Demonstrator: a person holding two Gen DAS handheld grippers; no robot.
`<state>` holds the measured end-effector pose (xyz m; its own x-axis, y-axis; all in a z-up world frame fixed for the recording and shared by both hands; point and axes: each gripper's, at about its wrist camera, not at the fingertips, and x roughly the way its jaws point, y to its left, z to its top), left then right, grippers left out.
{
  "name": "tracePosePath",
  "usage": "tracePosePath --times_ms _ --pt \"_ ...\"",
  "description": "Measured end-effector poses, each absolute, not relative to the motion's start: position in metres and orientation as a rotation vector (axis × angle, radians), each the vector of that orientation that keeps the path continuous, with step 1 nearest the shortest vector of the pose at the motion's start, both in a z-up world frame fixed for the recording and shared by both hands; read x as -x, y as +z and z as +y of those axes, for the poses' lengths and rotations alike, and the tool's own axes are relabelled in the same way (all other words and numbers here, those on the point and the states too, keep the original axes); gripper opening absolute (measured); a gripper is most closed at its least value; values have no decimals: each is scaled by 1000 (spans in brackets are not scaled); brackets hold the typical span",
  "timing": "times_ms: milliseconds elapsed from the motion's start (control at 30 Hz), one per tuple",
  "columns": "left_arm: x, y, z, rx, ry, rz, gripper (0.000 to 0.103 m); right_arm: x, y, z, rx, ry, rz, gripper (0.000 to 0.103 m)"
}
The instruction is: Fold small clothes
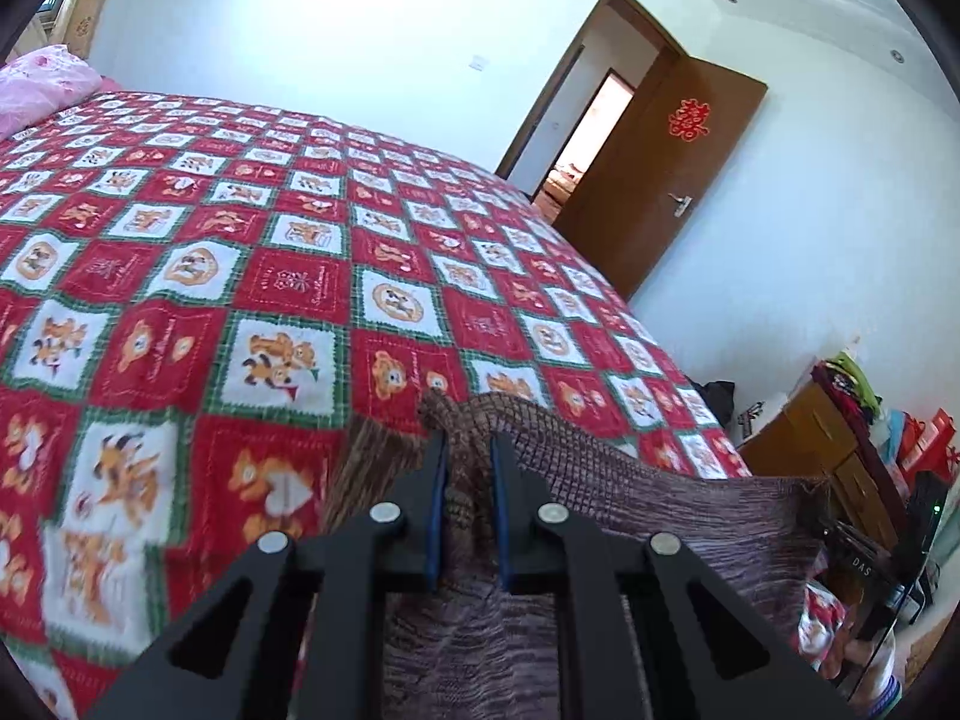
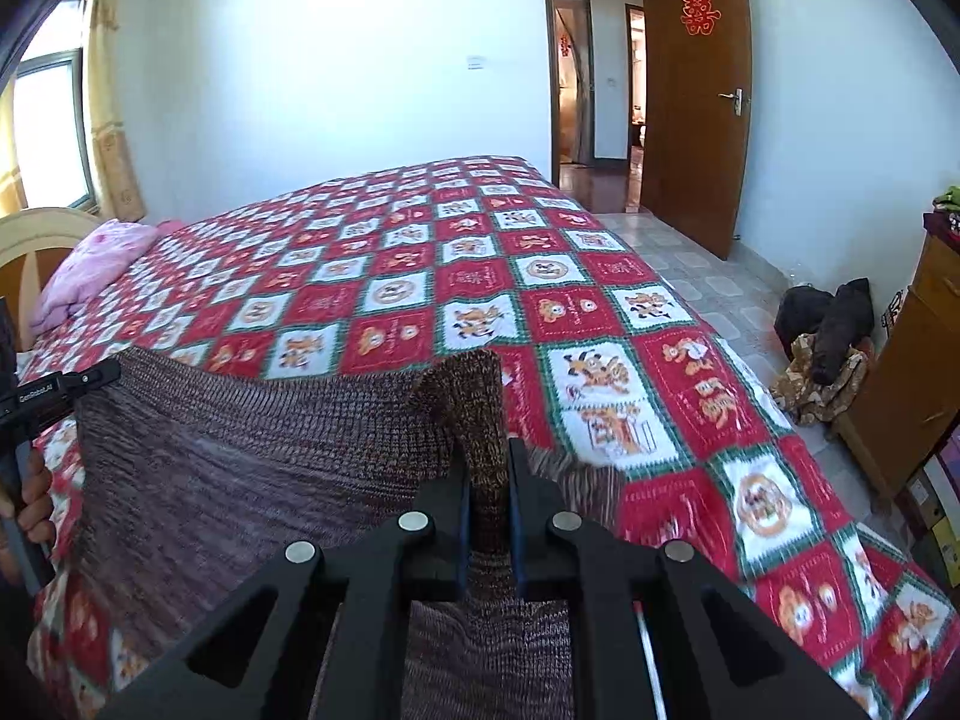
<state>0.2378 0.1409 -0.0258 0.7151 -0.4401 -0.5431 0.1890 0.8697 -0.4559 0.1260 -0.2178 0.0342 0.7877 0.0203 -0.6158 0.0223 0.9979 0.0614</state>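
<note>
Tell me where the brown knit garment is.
The brown knit garment hangs stretched over the near edge of the bed, pinched between the left gripper and right gripper.

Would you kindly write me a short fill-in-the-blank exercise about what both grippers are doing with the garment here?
1. The left gripper and right gripper are both shut on a brown knitted ____.
2. The garment hangs stretched between them above a ____ with a red checked cover.
3. A pillow of ____ colour lies at the head of it.
4. The brown door stands ____.

Missing words: sweater; bed; pink; open
</note>
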Motion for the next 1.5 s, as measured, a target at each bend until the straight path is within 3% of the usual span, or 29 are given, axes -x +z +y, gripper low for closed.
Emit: tracePosePath --times_ms 300,367,533,567,600,633,700,900,933,1067,1233,1500 --pt "-287 -83 124 344 -218 810 14 -188 -19 -221 20 -102 709 10" --pt "-290 -89 127 373 -210 839 21 -195 -35 -215 83 -120 719 10" --pt "-284 -92 149 512 -238 813 23 -200 -43 -217 90 -156 740 11" --pt "-283 -92 153 532 -221 805 23 -200 -43 -219 80 -160 744 13" --pt "-280 -90 161 559 -188 789 22 -200 -44 -221 73 -168 744 22" --pt "-277 -88 171 589 -149 774 26 -200 -44 -223 67 -186 742 31" --pt "-271 -80 188 625 -89 750 37 -198 -43 -230 35 -209 738 35" --pt "-244 -55 190 468 -108 793 38 -201 -45 -247 -85 -151 765 36" --pt "-234 -51 182 421 -132 804 42 -199 -43 -249 -106 -146 763 36" --pt "-195 -44 147 234 -220 810 56 -152 -4 -255 -245 -155 656 36" --pt "-155 -58 106 126 -315 852 56 -97 1 -203 -206 58 809 36" --pt "-114 -76 81 105 -298 885 56 -44 -56 -159 -190 89 994 36"
